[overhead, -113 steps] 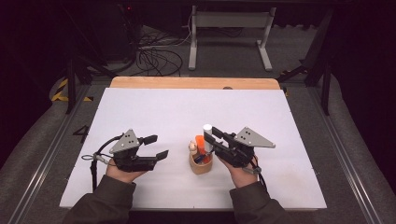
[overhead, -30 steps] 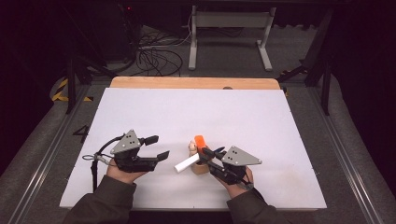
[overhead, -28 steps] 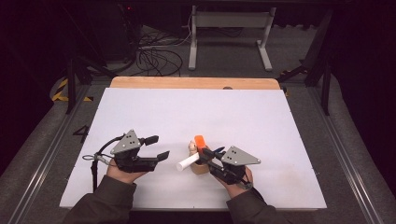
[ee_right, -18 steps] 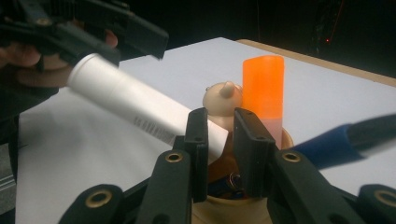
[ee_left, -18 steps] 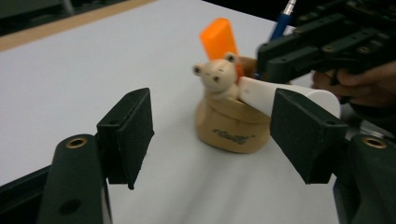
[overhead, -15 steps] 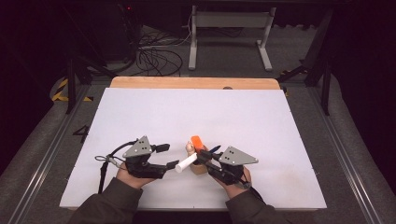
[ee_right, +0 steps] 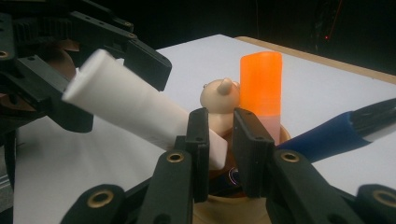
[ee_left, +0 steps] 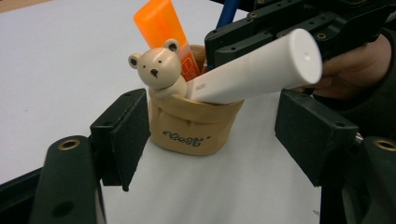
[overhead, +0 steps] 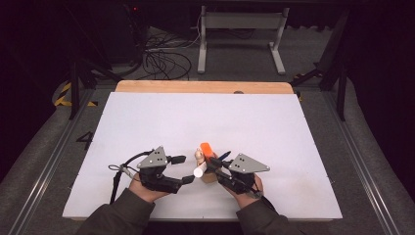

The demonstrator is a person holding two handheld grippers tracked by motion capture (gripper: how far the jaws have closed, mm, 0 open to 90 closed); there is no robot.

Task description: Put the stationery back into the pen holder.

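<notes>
A tan bear-shaped pen cup (overhead: 209, 176) stands near the table's front edge, and its bear head (ee_left: 159, 70) faces the left gripper view. An orange marker (overhead: 205, 148) and a blue pen (overhead: 222, 156) stand in the cup. My right gripper (ee_right: 219, 154) is shut on a white tube (ee_right: 126, 107), which tilts out of the cup towards the left. My left gripper (ee_left: 217, 135) is open, with its pads (ee_left: 123, 135) on either side of the cup and the tube's free end (ee_left: 303, 51).
The white table sheet (overhead: 205, 117) stretches wide behind and beside the cup. A wooden edge (overhead: 200, 86) runs along the far side. Dark floor, cables and a metal stand lie beyond it.
The right gripper has tipped the white tube from upright to leaning left. The left gripper has moved right, up to the tube's free end and the cup.
</notes>
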